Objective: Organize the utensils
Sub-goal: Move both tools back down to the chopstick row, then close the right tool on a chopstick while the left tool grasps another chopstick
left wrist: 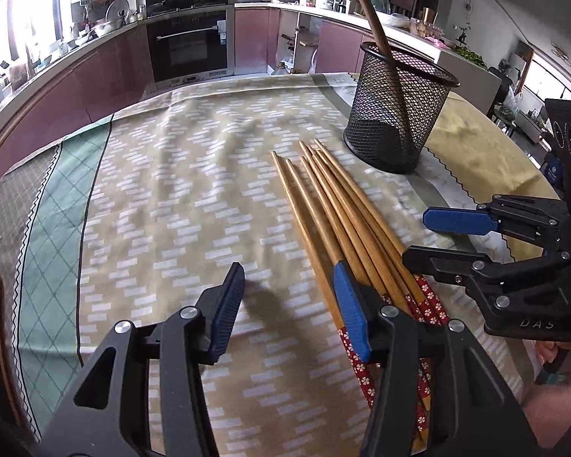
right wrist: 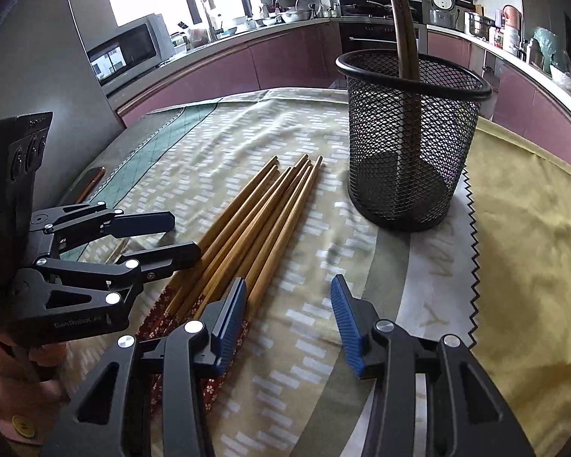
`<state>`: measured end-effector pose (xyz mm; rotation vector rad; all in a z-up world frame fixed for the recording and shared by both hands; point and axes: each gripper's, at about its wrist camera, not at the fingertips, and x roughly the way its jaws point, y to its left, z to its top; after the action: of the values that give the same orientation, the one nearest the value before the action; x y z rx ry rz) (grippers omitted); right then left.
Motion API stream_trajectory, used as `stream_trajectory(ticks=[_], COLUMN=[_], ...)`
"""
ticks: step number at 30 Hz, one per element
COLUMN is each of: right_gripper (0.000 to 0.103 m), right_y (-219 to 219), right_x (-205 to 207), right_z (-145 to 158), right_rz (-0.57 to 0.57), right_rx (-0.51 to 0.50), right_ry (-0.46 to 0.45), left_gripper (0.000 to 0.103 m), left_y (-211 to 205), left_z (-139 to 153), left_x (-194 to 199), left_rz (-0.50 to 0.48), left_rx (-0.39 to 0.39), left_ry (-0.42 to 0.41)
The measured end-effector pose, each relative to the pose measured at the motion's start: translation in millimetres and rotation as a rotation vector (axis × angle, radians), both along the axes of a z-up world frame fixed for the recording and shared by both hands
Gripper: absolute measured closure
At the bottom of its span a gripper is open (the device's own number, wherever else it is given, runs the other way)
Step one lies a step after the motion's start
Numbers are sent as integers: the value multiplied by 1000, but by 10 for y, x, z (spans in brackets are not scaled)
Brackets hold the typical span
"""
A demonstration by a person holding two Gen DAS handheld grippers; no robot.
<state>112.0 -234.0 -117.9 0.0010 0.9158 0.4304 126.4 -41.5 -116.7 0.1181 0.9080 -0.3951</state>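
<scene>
- Bundle of wooden chopsticks (left wrist: 335, 205) lying flat on the cloth-covered desk (left wrist: 171, 190), tips fanned toward the mesh holder (left wrist: 397, 114), patterned red ends nearest the cameras.
- Likely light, stiff and thin (smooth lacquered-looking shafts, so probably prone to rolling or slipping out of a loose pinch).
- Probably best taken near the thicker, patterned end or at mid-length, across the shaft, one or two at a time; hard to isolate a single stick where the pile overlaps.
- Already standing in the mesh holder: dark, longer sticks (right wrist: 403, 38) leaning on the rim.
- Left gripper (left wrist: 289, 304) low over the desk, on the side of the bundle away from the mesh holder; jaws spread wide and empty, the inner one just over the outermost chopstick (touching or not: cannot tell).
- Right gripper (right wrist: 289, 320) on the mesh-holder side of the bundle, pointing forward toward the holder; jaws likewise parted, nothing between them, one jaw just beside the edge of the pile.
- Both held nearly level, tilted slightly down.
</scene>
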Motion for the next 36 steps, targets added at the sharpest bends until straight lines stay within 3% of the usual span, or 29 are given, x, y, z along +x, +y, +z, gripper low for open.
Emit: stream_trajectory(ticks=[17, 23, 29, 36], right_gripper=[75, 80, 94, 97], right_y=[139, 186, 133, -31], right_x=[93, 220, 270, 263], right_z=[-8, -11, -15, 3], right_rz=[-3, -12, -36, -70], right_rx=[-93, -99, -46, 51], right_ry=[-10, -13, 4, 29], left_gripper=[63, 73, 92, 96], left_y=[-100, -153, -177, -147], left_z=[-11, -36, -49, -38], left_x=[125, 253, 306, 273], left_rz=[-2, 3, 23, 42], left_rx=[43, 48, 13, -30], left_ry=[8, 10, 21, 33])
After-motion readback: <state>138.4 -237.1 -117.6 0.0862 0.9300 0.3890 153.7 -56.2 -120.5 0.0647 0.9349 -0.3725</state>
